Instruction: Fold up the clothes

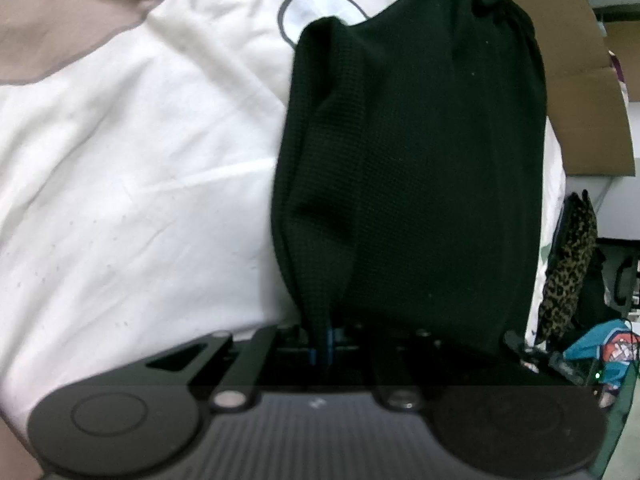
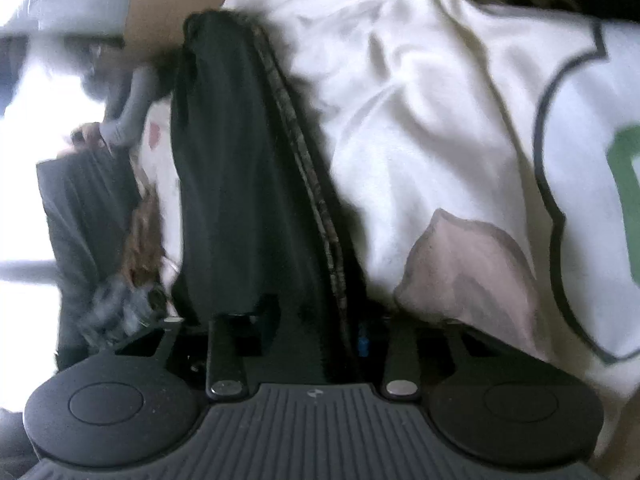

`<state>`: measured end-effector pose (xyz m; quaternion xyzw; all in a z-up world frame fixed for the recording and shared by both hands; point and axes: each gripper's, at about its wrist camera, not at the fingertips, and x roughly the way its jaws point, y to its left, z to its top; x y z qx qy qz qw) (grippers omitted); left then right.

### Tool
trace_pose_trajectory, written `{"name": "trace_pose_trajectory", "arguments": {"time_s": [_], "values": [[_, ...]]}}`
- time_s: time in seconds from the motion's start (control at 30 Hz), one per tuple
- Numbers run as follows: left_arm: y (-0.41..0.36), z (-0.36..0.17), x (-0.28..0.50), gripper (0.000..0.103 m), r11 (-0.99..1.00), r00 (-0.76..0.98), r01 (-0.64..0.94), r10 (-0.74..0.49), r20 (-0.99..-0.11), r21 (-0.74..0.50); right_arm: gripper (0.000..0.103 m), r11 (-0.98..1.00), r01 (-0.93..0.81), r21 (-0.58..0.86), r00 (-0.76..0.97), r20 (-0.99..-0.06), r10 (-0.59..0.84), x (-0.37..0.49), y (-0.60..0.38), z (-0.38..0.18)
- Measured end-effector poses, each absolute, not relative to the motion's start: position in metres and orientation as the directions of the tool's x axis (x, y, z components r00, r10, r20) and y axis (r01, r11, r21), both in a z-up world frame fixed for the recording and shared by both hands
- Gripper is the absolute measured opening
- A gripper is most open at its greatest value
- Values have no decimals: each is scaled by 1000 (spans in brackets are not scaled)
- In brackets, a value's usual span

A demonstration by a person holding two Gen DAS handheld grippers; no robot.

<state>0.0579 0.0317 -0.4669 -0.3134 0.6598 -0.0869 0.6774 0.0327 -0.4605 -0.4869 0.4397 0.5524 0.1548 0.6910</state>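
Holding one black knitted garment point(image 1: 408, 168) between both tools, you appear to be in the lifting or stretching step of a fold, with the cloth raised over the white bed cover printed with pale pink and green shapes point(image 1: 140, 168). Your left gripper point(image 1: 320, 344) is clamped almost shut on an edge of the fabric, which rises straight out of its jaws. Your right gripper point(image 2: 320, 340) stands narrow, with a black fold running down between its fingers; blur keeps me from saying whether the pads press it. Next, I judge, you need to confirm that right-hand hold, then pull both corners level so the cloth hangs flat before you lay it down.

Counted: one black garment in hand, two grippers, one leopard-print piece point(image 1: 568, 264) hanging by the bed edge, one brown cardboard box point(image 1: 580, 80).
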Motion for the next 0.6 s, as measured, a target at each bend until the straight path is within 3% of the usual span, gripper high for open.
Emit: {"name": "trace_pose_trajectory", "arguments": {"time_s": [0.1,0.6], "values": [[34,-465,58,5,790,110,-299,-528,-842,-535,5,564,288,774,329,-633,700,32,-460,-488],[38,-396,60,4,807,87,-273,-522,-849,-524,3,570,229,789,390,-611,689,35,-465,-403]]}}
